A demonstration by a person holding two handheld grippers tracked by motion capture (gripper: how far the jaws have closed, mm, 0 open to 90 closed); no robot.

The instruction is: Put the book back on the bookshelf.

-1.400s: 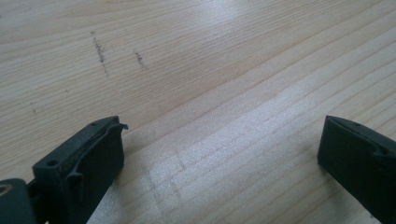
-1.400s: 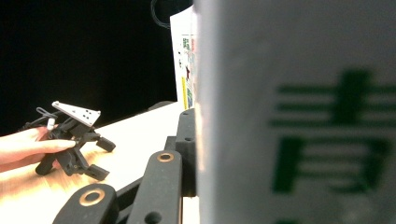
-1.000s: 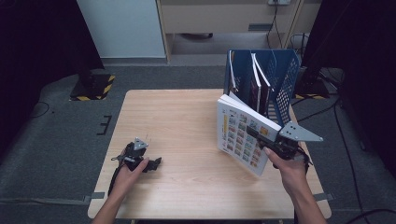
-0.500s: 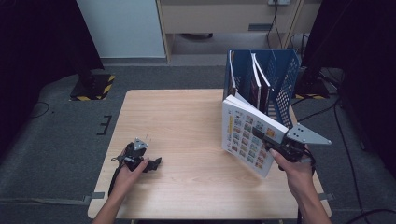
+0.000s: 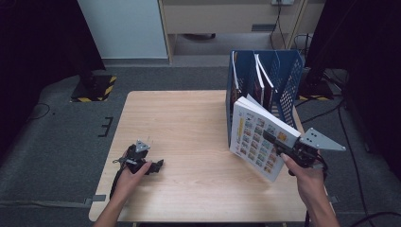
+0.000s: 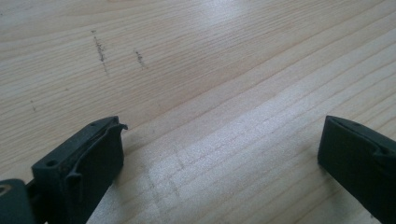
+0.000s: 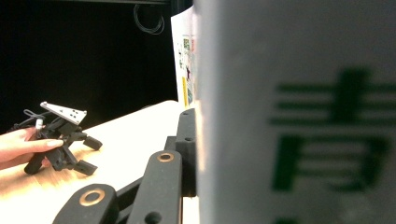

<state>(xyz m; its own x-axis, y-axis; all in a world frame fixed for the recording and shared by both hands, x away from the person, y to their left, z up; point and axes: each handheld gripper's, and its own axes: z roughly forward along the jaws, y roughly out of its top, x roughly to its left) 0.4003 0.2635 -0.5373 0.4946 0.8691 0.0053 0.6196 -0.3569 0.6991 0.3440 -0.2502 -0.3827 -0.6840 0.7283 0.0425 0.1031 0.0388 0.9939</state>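
A thick white book (image 5: 255, 135) with a cover of small coloured pictures stands tilted above the table's right side, just in front of the blue file rack (image 5: 289, 82). My right gripper (image 5: 275, 141) is shut on its lower right part. In the right gripper view one black finger (image 7: 187, 140) presses on the book's cover (image 7: 289, 116), and the other jaw is hidden behind it. My left gripper (image 5: 155, 166) rests on the wooden table (image 5: 189, 118) near its front left, open, with bare wood between its jaws (image 6: 219, 140). The right gripper view also shows the left gripper (image 7: 90, 155) farther off.
The blue rack holds several upright books or folders in its compartments at the table's back right. Dark floor, cables and a yellow-black striped base (image 5: 94, 87) surround the table. A pale cabinet stands behind.
My right gripper has carried the book a little to the right, along the front of the rack. The left gripper has stayed where it was.
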